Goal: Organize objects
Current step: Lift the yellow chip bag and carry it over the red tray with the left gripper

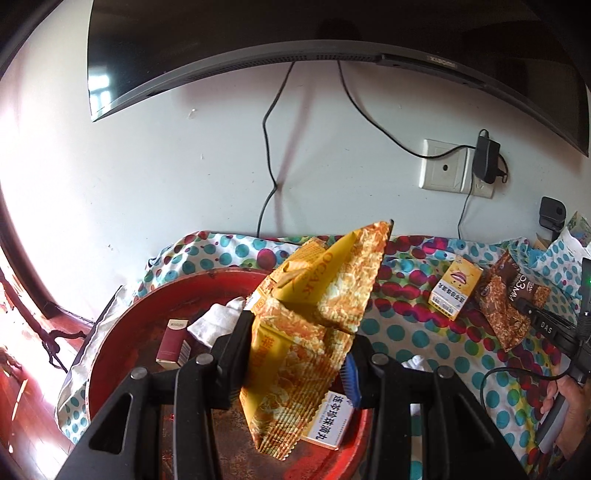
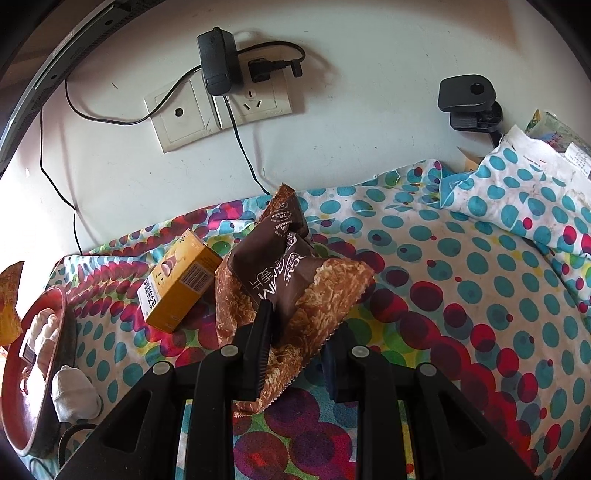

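Note:
My left gripper (image 1: 295, 350) is shut on a yellow-orange snack packet (image 1: 306, 317) and holds it above the red round tray (image 1: 122, 332). In the tray lie a maroon box (image 1: 173, 345), a white cloth (image 1: 216, 323) and a white medicine box (image 1: 327, 421). My right gripper (image 2: 295, 354) has its fingers around the lower end of a brown snack packet (image 2: 280, 280) that rests on the dotted cloth (image 2: 461, 295); whether the jaws pinch it is unclear. A yellow box (image 2: 181, 282) lies just left of that packet, also shown in the left wrist view (image 1: 456, 288).
A monitor (image 1: 295, 33) hangs on the wall above, with cables and a wall socket (image 2: 218, 107) holding a black adapter. A black clip device (image 2: 467, 99) and a folded cloth heap (image 2: 517, 195) sit at the back right. A white bundle (image 2: 75, 395) lies by the tray's rim (image 2: 44, 369).

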The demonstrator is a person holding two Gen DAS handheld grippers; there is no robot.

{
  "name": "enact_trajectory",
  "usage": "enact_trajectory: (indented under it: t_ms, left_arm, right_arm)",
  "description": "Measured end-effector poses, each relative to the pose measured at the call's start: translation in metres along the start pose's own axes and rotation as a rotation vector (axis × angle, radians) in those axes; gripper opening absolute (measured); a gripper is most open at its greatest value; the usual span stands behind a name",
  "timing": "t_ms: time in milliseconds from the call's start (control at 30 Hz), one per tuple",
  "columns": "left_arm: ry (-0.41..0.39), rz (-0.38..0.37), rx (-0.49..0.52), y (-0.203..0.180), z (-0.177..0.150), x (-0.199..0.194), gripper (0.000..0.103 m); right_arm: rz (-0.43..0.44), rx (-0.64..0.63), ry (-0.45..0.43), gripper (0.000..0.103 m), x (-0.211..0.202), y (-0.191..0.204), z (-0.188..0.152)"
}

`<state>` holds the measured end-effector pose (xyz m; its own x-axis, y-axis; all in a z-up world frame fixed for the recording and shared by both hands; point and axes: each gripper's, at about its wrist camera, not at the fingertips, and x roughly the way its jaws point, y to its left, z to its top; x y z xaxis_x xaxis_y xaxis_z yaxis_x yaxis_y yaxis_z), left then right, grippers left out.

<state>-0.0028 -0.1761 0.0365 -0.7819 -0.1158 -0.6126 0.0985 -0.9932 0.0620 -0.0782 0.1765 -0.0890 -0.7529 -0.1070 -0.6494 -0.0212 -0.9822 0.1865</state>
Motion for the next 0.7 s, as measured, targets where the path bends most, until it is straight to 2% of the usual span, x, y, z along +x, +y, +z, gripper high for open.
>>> enact_trajectory:
  t_ms: [133, 400, 700]
  left_arm:
    - [0.020, 0.049, -0.021, 0.015, -0.001, 0.008, 0.042]
    - [0.065, 0.084, -0.053, 0.032, -0.009, 0.025, 0.042]
    - [0.088, 0.072, -0.065, 0.044, -0.016, 0.039, 0.042]
  right_arm:
    - [-0.002, -0.003, 0.000, 0.022, 0.000, 0.000, 0.000]
    - [-0.001, 0.002, 0.003, 0.022, 0.001, 0.000, 0.000]
    - [-0.005, -0.001, 0.003, 0.022, 0.001, 0.001, 0.000]
